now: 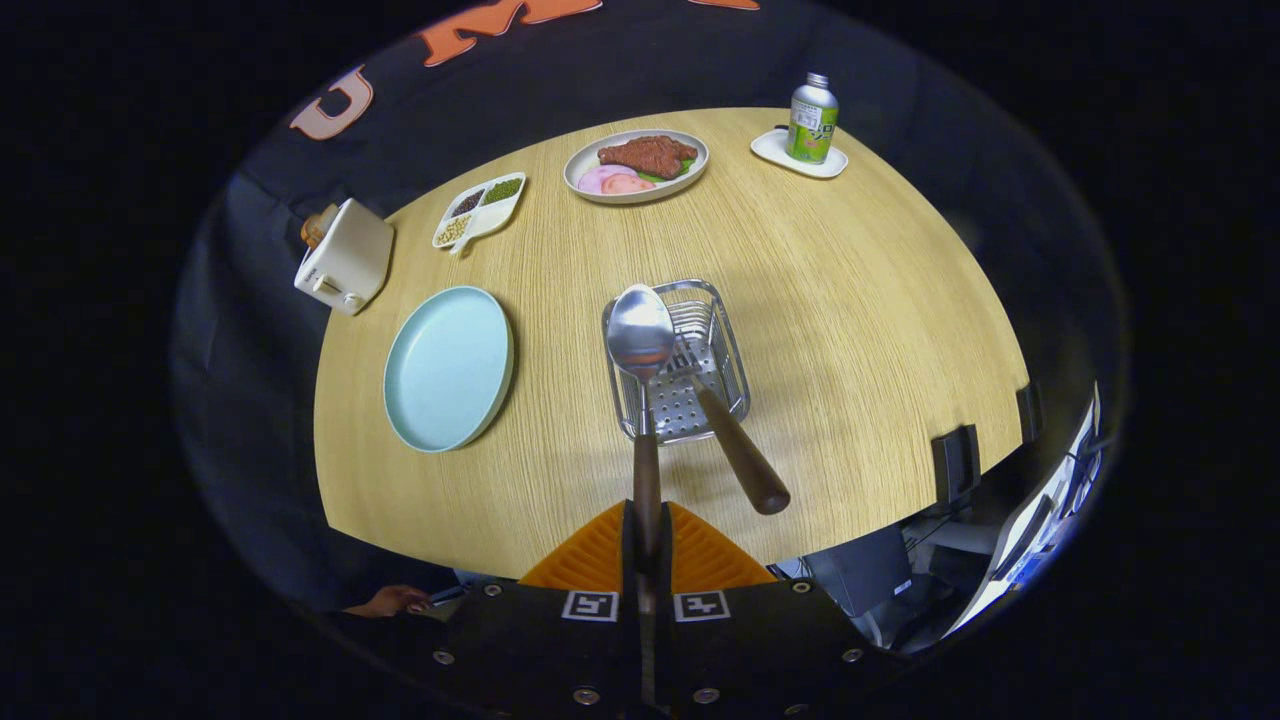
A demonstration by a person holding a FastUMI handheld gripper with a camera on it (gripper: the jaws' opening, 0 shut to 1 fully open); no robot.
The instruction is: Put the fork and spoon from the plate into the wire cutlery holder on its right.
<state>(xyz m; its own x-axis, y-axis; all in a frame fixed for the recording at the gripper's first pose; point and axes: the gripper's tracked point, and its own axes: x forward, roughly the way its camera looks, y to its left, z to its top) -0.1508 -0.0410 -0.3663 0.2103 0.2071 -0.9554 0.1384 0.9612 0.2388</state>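
My gripper [646,545] is shut on the spoon's dark wooden handle, which runs up between the orange fingers [598,555]. The spoon [640,335] sticks forward with its shiny bowl hanging over the near left corner of the wire cutlery holder [722,330]. A fork [735,440] stands in the holder, tines down on the perforated floor, its brown wooden handle leaning out toward me and to the right. The light blue plate [448,366] lies left of the holder with nothing on it.
On the round wooden table [850,300] stand a white toaster [345,258] at the left edge, a divided snack dish [480,210], a plate of food [636,165] at the back, and a green can [812,120] on a white coaster. A person's hand [385,601] shows below the table's near edge.
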